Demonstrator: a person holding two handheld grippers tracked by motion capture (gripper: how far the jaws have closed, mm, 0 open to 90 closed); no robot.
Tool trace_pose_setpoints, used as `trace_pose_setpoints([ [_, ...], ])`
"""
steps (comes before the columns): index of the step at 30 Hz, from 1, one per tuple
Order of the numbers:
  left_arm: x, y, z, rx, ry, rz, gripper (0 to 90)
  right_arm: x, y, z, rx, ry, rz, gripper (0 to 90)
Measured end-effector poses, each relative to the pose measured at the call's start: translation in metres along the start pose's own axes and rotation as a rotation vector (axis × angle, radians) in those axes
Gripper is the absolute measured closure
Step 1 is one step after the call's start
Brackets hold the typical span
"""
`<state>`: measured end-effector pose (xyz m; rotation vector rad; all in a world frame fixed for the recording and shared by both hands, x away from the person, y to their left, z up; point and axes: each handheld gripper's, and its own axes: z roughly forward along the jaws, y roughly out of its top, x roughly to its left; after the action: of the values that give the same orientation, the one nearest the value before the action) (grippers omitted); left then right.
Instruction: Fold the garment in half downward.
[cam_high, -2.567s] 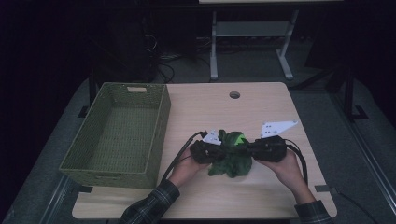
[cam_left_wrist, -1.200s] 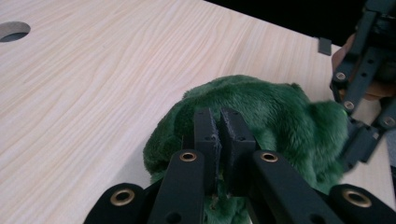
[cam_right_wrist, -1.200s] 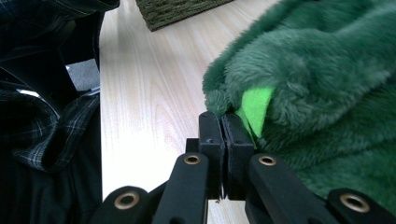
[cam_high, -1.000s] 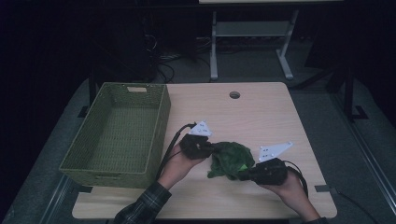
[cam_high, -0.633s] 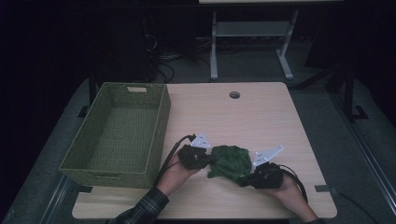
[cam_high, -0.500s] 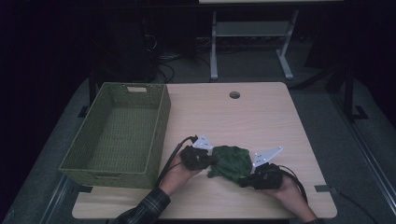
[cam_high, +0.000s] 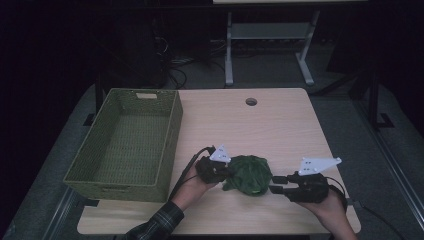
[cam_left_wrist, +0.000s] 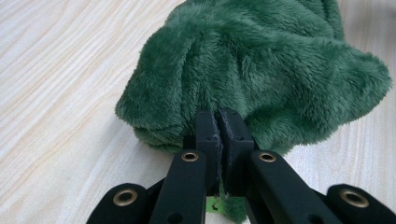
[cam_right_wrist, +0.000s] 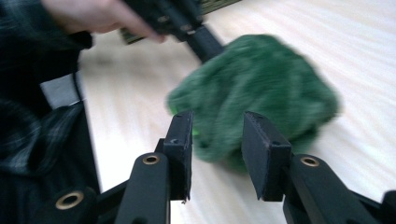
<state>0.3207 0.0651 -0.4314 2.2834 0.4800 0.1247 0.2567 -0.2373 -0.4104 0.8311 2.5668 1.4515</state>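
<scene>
A crumpled green plush cloth (cam_high: 248, 174) lies on the wooden table (cam_high: 280, 125) near its front edge. My left gripper (cam_high: 227, 172) is at the cloth's left side, shut on a fold of it; in the left gripper view the jaws (cam_left_wrist: 218, 133) pinch the fuzzy edge (cam_left_wrist: 261, 70). My right gripper (cam_high: 274, 186) sits just right of the cloth, and its jaws have just been opening. In the right gripper view they (cam_right_wrist: 217, 128) stand apart, with the cloth (cam_right_wrist: 261, 79) beyond the tips and not pressed.
A green woven basket (cam_high: 125, 140) stands empty on the table's left side, close to the left hand. A round cable hole (cam_high: 251, 101) is at the table's back. Bare wood lies behind and to the right of the cloth. The surroundings are dark.
The right gripper has let go of the cloth and drawn back to the right with its jaws apart. The left gripper stays shut on the cloth, which has settled low on the table.
</scene>
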Motion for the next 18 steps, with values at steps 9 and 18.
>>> trace_pose_setpoints([
  [9, -0.001, 0.0, -0.001, -0.001, -0.007, 0.004, 87.2, -0.023, 0.008, 0.022, 0.068, -0.061, 0.055, 62.2],
  [18, 0.0, 0.0, -0.01, -0.026, -0.022, -0.005, 87.3, -0.015, -0.001, 0.013, 0.117, -0.077, 0.026, 86.9],
])
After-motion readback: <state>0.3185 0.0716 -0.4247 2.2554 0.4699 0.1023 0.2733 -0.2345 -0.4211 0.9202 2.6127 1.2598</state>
